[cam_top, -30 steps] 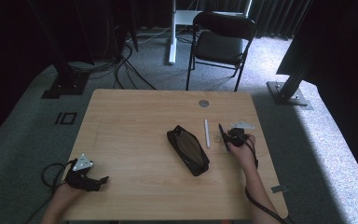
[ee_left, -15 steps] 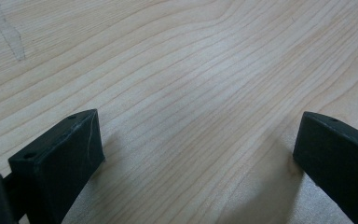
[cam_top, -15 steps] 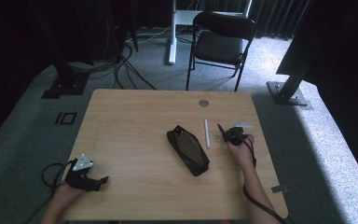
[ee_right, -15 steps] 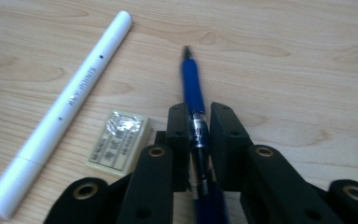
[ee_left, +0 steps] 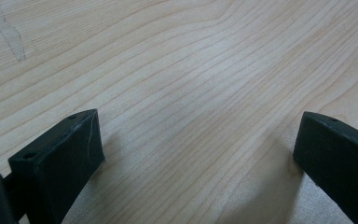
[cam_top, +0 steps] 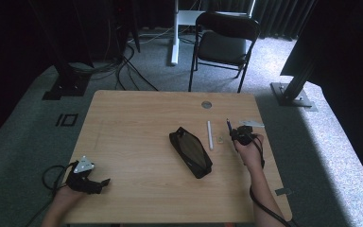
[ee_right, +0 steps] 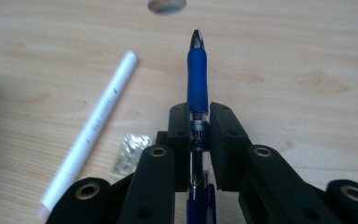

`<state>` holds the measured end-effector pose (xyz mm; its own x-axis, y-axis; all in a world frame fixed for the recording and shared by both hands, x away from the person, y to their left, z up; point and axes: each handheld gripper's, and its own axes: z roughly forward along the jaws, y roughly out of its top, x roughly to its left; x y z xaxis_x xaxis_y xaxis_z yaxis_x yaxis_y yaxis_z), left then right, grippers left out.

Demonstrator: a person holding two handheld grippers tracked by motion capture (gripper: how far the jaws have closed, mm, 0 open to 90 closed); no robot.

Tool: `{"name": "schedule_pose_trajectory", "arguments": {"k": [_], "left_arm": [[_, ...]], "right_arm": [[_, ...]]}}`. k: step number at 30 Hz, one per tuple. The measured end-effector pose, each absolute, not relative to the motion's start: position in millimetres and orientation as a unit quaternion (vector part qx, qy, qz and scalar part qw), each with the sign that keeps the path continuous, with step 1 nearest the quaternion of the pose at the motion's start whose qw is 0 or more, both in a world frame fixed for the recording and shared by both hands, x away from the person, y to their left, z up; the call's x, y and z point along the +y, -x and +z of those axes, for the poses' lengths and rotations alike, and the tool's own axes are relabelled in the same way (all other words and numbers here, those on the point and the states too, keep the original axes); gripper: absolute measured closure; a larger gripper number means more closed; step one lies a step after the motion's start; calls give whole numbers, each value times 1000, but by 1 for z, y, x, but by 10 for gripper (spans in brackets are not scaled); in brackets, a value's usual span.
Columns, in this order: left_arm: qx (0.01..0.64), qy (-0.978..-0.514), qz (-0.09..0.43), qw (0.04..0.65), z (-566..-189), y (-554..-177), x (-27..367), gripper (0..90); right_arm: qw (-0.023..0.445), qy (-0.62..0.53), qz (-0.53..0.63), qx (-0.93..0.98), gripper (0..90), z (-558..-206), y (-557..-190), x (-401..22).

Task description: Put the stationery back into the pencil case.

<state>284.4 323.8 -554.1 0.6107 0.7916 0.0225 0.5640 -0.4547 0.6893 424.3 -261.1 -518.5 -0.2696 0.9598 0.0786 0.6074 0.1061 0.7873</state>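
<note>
while the right gripper (ee_right: 198, 135) clamps a blue ballpoint pen (ee_right: 197, 74) tip-forward, left gripper (cam_top: 87, 177) jaws apart on the wooden bench (cam_top: 137, 123), its own view close on bare grain

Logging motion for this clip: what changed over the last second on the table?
Barely anything. The right claw, shut on the blue pen, eased slightly toward the white pen; nothing was picked up or released. The left claw stays open over bare table at the near left corner. The black pouch, white pen and small foil piece lie where they were.
</note>
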Motion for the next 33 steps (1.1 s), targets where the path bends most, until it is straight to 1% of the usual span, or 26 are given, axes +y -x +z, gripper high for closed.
{"name": "schedule_pose_trajectory", "arguments": {"k": [8, 16, 33], "left_arm": [[406, -835, 173, 329, -554, -284, 324, 16], [406, -835, 173, 328, -554, -284, 324, 16], [406, -835, 173, 328, -554, -284, 324, 16]], "right_arm": [[245, -546, 385, 702, 793, -500, -416, -259], [241, -531, 408, 702, 794, -483, -407, -253], [234, -465, 463, 717, 793, -430, -387, -219]]}}
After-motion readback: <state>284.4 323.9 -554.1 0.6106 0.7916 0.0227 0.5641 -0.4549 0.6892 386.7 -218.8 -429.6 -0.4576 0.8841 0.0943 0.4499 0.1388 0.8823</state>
